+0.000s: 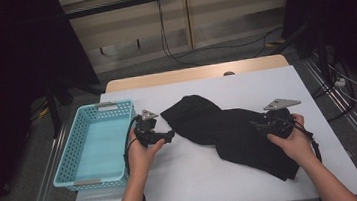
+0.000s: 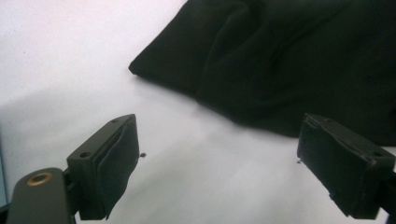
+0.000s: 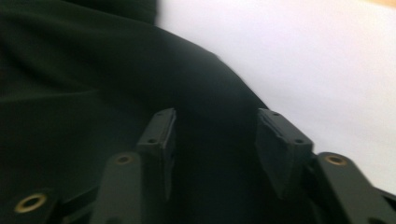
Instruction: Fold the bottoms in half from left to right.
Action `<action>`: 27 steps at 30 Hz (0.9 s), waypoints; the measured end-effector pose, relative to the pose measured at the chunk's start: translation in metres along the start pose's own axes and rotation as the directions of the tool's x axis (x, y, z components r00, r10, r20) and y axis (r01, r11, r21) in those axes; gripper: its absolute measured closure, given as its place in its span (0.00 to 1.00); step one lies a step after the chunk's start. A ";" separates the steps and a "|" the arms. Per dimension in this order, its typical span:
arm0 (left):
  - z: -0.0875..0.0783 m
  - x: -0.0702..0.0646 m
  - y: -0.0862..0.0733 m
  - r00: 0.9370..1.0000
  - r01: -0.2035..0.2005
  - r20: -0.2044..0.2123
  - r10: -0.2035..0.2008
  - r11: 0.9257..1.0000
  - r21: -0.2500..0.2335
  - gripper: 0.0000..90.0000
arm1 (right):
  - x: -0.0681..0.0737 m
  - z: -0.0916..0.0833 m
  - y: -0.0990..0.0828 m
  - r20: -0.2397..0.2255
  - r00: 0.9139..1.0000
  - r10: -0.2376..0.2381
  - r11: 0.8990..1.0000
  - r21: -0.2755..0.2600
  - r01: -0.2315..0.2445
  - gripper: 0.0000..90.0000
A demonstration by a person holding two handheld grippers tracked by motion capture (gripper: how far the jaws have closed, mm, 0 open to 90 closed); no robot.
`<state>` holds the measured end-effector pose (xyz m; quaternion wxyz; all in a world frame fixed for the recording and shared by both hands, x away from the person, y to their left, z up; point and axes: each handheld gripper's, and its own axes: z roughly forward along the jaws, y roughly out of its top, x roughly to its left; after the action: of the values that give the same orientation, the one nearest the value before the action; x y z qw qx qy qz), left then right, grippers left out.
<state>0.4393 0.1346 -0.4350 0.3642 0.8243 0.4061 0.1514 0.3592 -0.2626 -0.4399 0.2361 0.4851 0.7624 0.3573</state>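
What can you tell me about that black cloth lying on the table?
The black cloth is a soft, matte fabric, loosely bunched and creased, lying slantwise across the white table from upper left to lower right. The right gripper is over its right part, jaws apart above the fabric without pinching it. The left gripper waits just short of its left edge, jaws wide open, not touching. The turquoise basket stands apart to the left.
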 end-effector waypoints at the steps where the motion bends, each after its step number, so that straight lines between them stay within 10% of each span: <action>1: 0.002 0.000 0.001 1.000 0.002 -0.006 -0.002 1.000 -0.004 0.15 | 0.000 0.000 0.000 0.000 1.000 0.000 1.000 0.000 0.000 0.53; 21: 0.045 0.010 0.016 0.996 0.090 -0.009 -0.090 0.995 0.044 0.37 | 0.039 -0.027 -0.015 -0.124 0.989 -0.076 0.997 -0.002 0.077 0.34; 27: 0.045 0.013 0.019 0.994 0.106 0.003 -0.106 0.993 0.045 0.57 | 0.056 -0.034 -0.017 -0.169 0.978 -0.119 0.993 -0.012 0.119 0.35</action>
<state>0.4827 0.1155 -0.4531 0.3542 0.8100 0.4515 0.1206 0.3021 -0.2270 -0.4329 0.1919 0.4064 0.8070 0.3831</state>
